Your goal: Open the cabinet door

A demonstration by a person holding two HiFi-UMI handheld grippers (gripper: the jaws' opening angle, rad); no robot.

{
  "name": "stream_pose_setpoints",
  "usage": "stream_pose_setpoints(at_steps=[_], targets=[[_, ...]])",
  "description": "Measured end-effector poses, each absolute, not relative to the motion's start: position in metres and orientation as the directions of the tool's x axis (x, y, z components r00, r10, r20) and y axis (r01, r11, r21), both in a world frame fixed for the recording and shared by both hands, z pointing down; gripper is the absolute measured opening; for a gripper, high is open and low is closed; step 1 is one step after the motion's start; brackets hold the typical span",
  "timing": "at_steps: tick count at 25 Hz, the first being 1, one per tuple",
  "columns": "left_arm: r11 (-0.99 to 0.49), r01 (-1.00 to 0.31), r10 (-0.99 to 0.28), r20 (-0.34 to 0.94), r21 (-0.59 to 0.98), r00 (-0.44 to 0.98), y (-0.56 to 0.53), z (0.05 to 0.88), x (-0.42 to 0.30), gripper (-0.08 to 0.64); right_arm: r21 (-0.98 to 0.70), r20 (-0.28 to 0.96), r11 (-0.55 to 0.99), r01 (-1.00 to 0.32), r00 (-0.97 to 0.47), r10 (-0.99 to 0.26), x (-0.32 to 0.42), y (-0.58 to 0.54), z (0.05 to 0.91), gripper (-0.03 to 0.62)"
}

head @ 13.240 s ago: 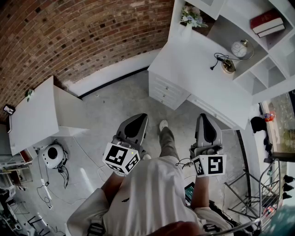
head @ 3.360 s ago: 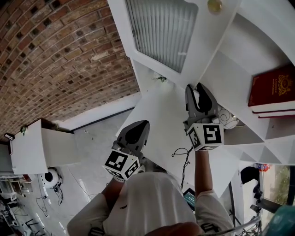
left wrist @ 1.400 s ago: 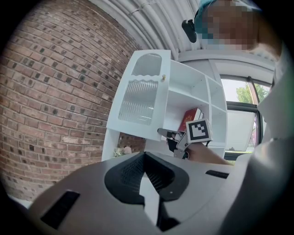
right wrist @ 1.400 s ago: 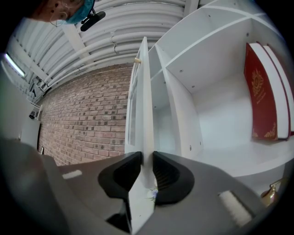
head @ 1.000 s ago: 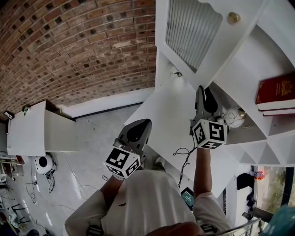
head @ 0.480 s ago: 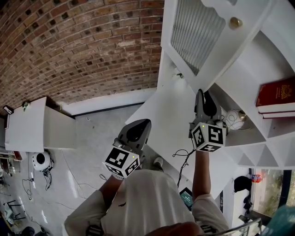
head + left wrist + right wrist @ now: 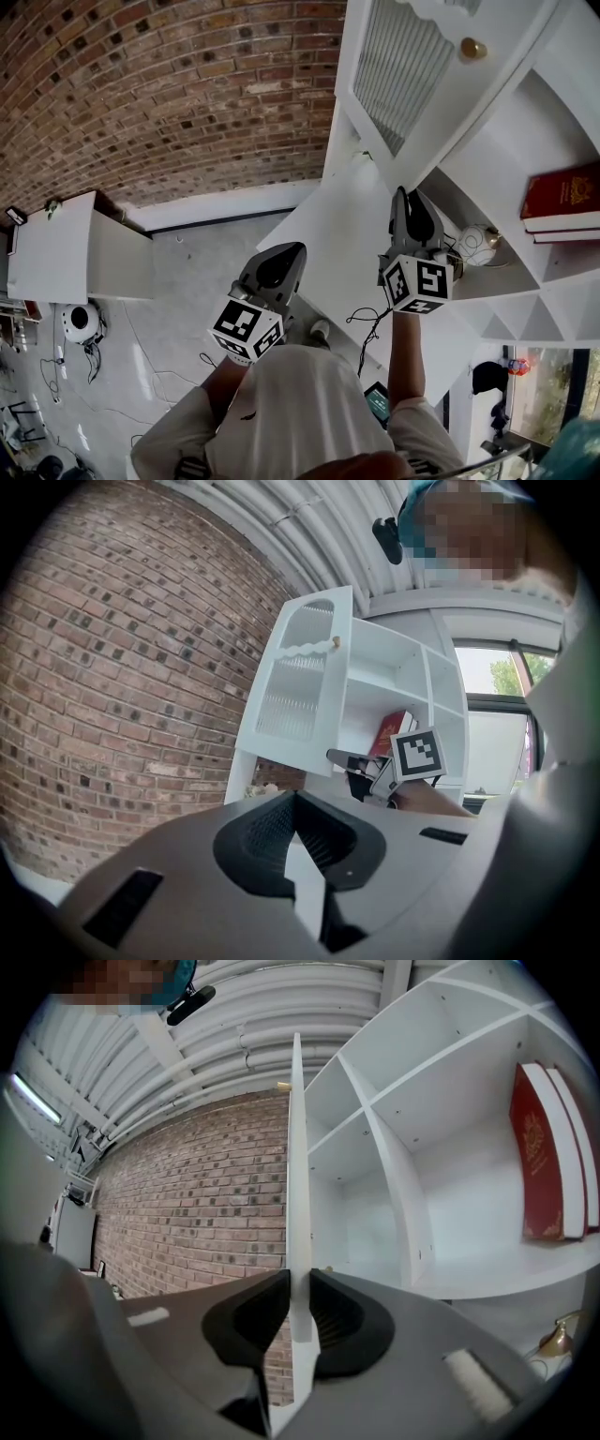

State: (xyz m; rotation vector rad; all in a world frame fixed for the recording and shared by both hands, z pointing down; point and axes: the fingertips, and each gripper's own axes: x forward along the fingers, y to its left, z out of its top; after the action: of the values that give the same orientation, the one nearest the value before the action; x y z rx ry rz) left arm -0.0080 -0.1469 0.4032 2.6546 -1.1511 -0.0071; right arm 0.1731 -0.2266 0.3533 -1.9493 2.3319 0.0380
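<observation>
The cabinet door [image 7: 403, 66] already stands swung well out from the shelving above the table [image 7: 323, 225]. The right gripper [image 7: 298, 1309] has its jaws pinching the door's thin free edge. They have just been closing, and the panel fills the gap between them. The left gripper [image 7: 295, 799] hangs low beside the table's near edge, jaws pressed together on nothing.

The grip is on a narrow strip only — a pull off the hinge arc could let the edge slide out, or twist the hinges. Pushed too far, the door may hit its stop and jolt the unit. That would put the small round pale object [image 7: 476, 242] at risk, since it sits near the front edge of its shelf, close to the right gripper.

The compartments behind the door look bare. A neighbouring one holds two red books [image 7: 542, 1147] — upright, side by side.
</observation>
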Motion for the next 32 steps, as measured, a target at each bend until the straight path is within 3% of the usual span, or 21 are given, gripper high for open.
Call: stream_pose_setpoints(at_steps=[32], targets=[[-0.627, -0.744, -0.748, 0.088, 0.233, 0.658, -0.147, 0.403, -0.027, 0.009, -0.034, -0.103, 0.277, -0.96, -0.272, -0.957, 0.114, -0.21, 0.353, 0.074]])
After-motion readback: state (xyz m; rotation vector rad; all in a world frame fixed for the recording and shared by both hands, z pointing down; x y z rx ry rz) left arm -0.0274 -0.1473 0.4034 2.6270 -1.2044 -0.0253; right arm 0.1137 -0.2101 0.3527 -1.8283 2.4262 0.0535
